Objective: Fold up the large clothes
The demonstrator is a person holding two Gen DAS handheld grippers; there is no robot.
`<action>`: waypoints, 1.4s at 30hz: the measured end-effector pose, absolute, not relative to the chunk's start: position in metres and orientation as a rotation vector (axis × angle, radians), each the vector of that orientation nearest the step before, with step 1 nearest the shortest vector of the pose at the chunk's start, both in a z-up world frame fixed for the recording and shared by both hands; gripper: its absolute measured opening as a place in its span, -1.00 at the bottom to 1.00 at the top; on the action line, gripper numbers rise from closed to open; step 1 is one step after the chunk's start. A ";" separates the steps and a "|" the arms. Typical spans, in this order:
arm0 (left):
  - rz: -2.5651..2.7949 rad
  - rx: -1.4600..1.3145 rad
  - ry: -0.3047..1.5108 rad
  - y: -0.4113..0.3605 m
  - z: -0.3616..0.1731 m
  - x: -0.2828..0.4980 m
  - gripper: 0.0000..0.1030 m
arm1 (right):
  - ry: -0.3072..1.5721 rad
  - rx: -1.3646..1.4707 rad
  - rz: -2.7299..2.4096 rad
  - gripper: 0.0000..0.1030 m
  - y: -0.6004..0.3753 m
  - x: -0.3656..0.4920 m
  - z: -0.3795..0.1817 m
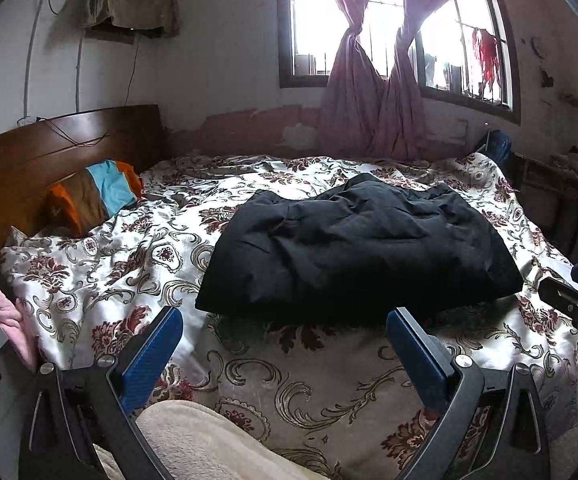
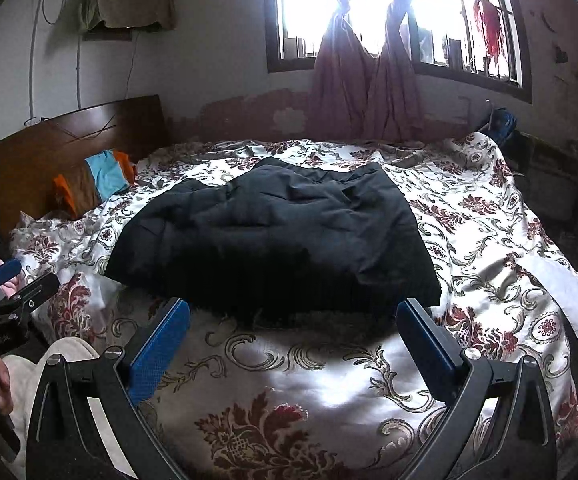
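Observation:
A large black padded garment [image 1: 353, 248] lies folded into a rough rectangle in the middle of the bed [image 1: 109, 264]; it also shows in the right wrist view [image 2: 273, 240]. My left gripper [image 1: 285, 324] is open and empty, held above the bed's near edge, short of the garment's front hem. My right gripper [image 2: 295, 320] is open and empty, also just short of the front hem. The right gripper shows at the right edge of the left wrist view [image 1: 577, 296], and the left gripper at the left edge of the right wrist view [image 2: 13, 284].
The bed has a floral cover [image 2: 489, 208] and a wooden headboard [image 1: 49, 152]. A striped orange, brown and blue pillow [image 1: 97, 196] lies by the headboard. A white cloth [image 2: 569, 288] lies at the bed's right edge. Tied pink curtains [image 1: 373, 92] hang at the window behind.

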State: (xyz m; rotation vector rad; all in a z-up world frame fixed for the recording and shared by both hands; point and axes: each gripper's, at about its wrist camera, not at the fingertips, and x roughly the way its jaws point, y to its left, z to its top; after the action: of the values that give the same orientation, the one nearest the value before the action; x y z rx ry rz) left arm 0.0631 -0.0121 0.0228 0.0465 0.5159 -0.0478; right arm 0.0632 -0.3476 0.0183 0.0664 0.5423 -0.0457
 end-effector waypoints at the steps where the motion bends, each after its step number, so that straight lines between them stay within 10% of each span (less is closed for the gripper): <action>1: -0.049 0.047 0.515 -0.012 0.022 0.063 0.99 | 0.543 0.066 -0.045 0.97 -0.348 0.063 0.018; 42: -0.051 0.049 0.517 -0.011 0.021 0.060 0.99 | 0.542 0.067 -0.047 0.97 -0.347 0.062 0.019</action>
State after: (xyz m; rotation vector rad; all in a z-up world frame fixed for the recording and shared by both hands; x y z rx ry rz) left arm 0.0604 -0.0108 0.0210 0.0492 0.5168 -0.0511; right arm 0.0624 -0.3466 0.0185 0.0675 0.5422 -0.0466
